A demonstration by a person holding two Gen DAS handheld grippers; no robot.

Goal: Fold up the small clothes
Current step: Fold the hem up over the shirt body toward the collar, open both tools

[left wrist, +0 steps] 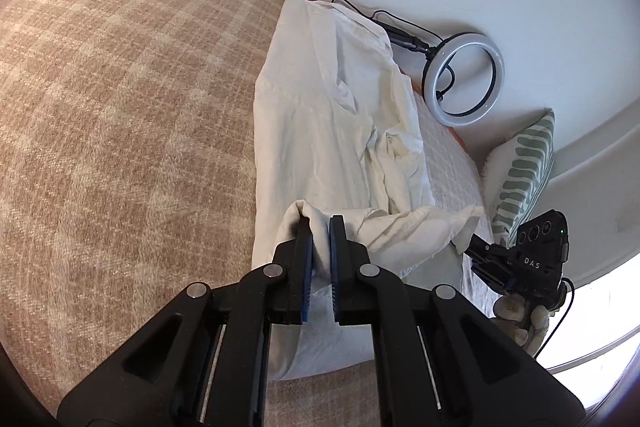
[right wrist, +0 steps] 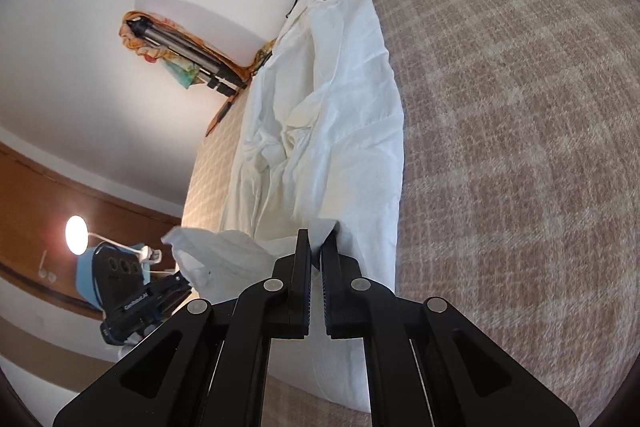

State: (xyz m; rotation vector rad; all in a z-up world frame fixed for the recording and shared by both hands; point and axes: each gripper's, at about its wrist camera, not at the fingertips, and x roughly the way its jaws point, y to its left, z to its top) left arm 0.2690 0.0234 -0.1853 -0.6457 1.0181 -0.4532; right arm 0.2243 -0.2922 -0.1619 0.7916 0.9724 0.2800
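A cream-white garment lies crumpled and stretched across a beige checked blanket; it also shows in the right wrist view. My left gripper is shut on a fold at one end of the garment. My right gripper is shut on a fold at the opposite end. Each gripper shows in the other's view, the right one at the lower right, the left one at the lower left. Both hold cloth slightly lifted off the blanket.
A ring light on a black stand lies by the white wall behind the garment. A green-patterned cushion leans near it. A folded tripod on orange cloth sits at the bed's far edge. A lit lamp stands beyond.
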